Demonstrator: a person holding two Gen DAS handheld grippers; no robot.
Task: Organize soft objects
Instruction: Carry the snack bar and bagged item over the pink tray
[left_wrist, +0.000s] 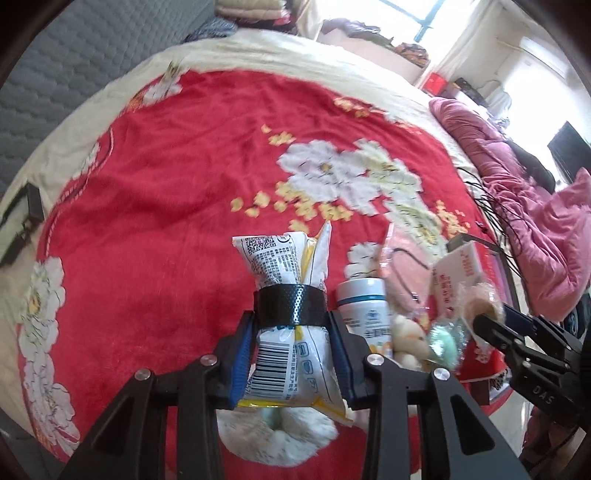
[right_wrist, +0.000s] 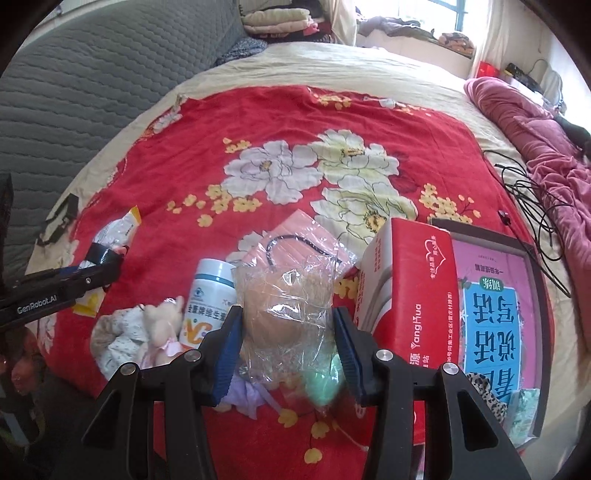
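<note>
Bed with a red floral blanket carries everything; most of the blanket is bare, the clutter sits bunched at the near edge.

Biggest items: a pink book in a dark tray at the right, and a red box touching its left side. Both are hard, probably not part of the sort.

Left of the box: a pink mask pack lying flat, and a white bottle lying beside a small plush bear and a spotted cloth. These look untouched, still mixed hard with soft.

Left hand-held gripper: jaws narrowed onto a white packet bound with black tape, lifted above the blanket near the pile's left side. A white fluffy thing lies under it; can't tell what it is.

Right hand-held gripper: jaws on either side of a clear bag with something tan and soft inside, pads touching the crinkled plastic, so likely gripping it. A blurred mint item and lilac fabric sit just beneath.

Progress, judged: early. No sorted group of soft things is visible anywhere; two items are in hand, neither placed. Left to do: set both down in a spot, then bear, cloth, mask pack, fluffy thing.
</note>
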